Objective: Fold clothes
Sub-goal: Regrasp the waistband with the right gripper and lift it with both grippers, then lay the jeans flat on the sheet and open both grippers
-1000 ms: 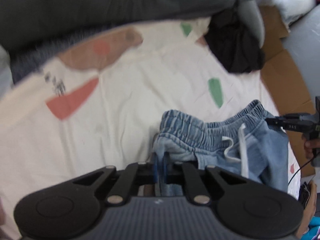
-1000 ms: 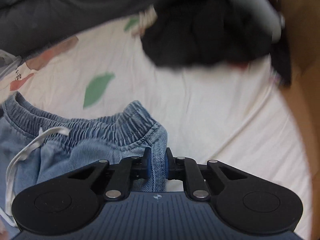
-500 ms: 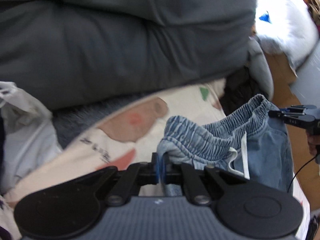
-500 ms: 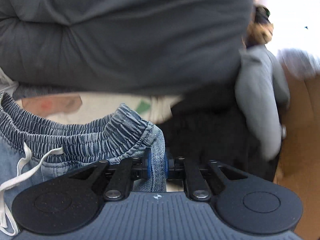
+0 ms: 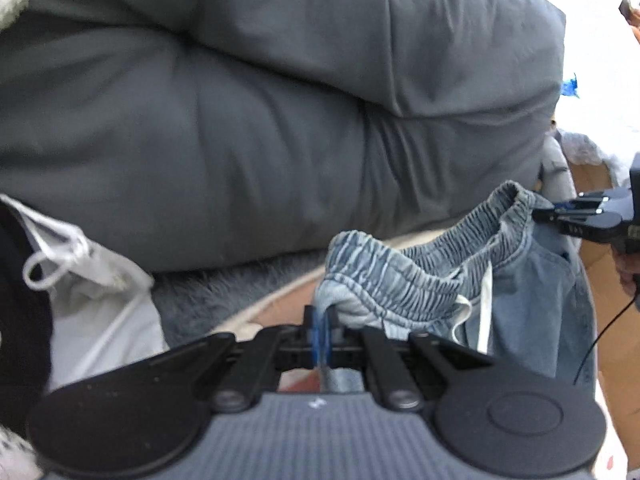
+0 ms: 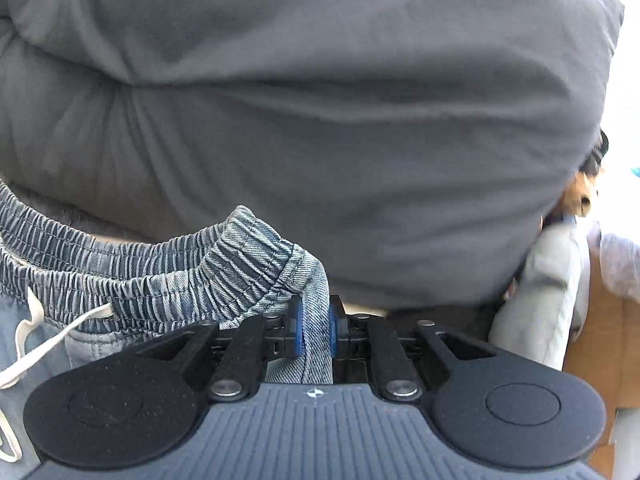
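Left gripper (image 5: 322, 330): we clamp its blue pads tight on one end of the denim shorts' (image 5: 400, 280) elastic waistband. Right gripper (image 6: 314, 332): pads closed on the other waistband end, denim pinched between them. We hold the shorts lifted in front of the grey duvet (image 5: 280, 120), the waistband slung between the two tools and the white drawstring (image 6: 44, 344) hanging below it. Left of the shorts: a pale drawstring bag (image 5: 92, 280). Right of the shorts: brown cardboard (image 6: 600, 340).
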`<state>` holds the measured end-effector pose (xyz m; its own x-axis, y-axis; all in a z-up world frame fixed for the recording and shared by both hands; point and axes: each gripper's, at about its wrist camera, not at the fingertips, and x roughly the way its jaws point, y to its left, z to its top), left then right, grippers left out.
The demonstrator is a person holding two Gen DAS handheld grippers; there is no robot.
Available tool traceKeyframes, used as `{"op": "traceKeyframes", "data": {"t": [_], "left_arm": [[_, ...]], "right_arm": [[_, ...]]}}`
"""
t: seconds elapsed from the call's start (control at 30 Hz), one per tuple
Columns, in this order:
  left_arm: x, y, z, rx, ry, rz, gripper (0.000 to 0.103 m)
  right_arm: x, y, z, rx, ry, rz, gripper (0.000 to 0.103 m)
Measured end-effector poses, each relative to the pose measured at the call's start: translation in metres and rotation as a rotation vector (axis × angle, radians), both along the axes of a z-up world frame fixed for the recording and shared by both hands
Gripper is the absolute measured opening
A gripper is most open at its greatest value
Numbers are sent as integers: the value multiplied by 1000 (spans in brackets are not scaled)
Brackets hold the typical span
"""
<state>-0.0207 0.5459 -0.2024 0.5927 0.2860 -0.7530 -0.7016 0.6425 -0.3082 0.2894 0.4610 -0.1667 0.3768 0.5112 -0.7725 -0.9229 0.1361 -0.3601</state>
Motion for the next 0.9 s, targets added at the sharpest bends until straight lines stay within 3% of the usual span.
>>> {"op": "traceKeyframes", "data": {"t": [0.43, 0.47, 0.57, 0.6, 0.67, 0.9], "left_arm": [[5, 23, -11, 2, 14, 80, 3], [7, 26, -17, -10, 33, 91, 3], [13, 39, -53, -98, 113, 121, 4], [13, 42, -64, -111, 127, 134, 4], [10, 43, -75, -115, 121, 131, 4], [5, 31, -65, -82, 122, 84, 8]], "right_arm": [[9, 35, -23, -8, -17, -35, 12], [11, 37, -31, -14, 14, -52, 14], [25, 38, -60, -68, 156, -114, 43], [29, 34, -66, -64, 196, -129, 47], [32, 22, -71, -45, 229, -148, 48], [38, -16, -74, -15, 275, -160, 51]]}}
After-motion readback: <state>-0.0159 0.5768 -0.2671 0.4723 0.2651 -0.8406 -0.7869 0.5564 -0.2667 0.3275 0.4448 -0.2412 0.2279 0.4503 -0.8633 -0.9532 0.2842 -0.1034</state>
